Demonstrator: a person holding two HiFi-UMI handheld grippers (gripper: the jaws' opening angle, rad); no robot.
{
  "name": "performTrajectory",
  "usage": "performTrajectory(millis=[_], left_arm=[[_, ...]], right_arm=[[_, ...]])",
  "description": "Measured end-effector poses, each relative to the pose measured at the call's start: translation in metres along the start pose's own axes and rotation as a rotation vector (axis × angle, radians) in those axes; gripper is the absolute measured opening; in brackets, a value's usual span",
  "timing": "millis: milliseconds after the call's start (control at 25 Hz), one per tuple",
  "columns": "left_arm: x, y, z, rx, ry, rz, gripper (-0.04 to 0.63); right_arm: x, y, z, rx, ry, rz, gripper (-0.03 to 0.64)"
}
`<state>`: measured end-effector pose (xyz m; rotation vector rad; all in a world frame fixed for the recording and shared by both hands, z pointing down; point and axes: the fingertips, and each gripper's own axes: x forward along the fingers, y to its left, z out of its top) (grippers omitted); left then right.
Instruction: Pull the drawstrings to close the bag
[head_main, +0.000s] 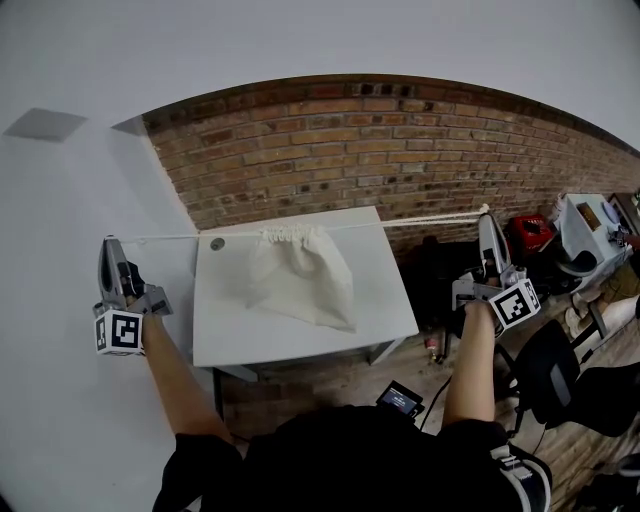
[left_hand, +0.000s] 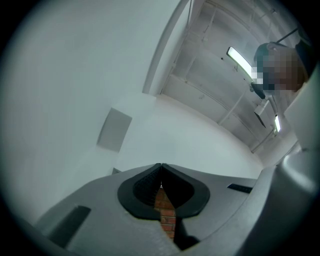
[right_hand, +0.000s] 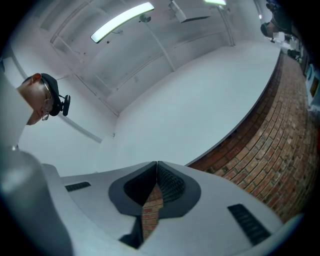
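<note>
So the white bag (head_main: 300, 278) lies on the bench (head_main: 240, 335) with its cinched mouth pointing at the far edge, the drawstring (head_main: 420, 221) stretched taut left-to-right through it, and the left gripper (head_main: 108, 243) and right gripper (head_main: 485, 214) each clamped shut on an end.

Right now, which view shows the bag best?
Head view: the whole white bag shows, mouth gathered on the taut drawstring, against the table. Neither gripper view shows it; they face walls, ceiling and brick.
</note>
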<state>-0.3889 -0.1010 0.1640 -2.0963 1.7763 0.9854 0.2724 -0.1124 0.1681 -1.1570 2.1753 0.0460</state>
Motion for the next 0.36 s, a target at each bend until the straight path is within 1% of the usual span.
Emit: performTrajectory(millis=[160,360], left_arm=[[-0.0044,-0.007,0.0,0.019,-0.001,-0.015,0.018],[-0.0071,-0.0114,-0.0009,0.016,-0.016,-0.019,0.018]], right_arm=[[-0.0073,-0.0064,-0.0007,0.0,0.015,-0.007,0.009],[-0.0111,-0.012,-0.0017,-0.003,0.015,-0.004,0.009]])
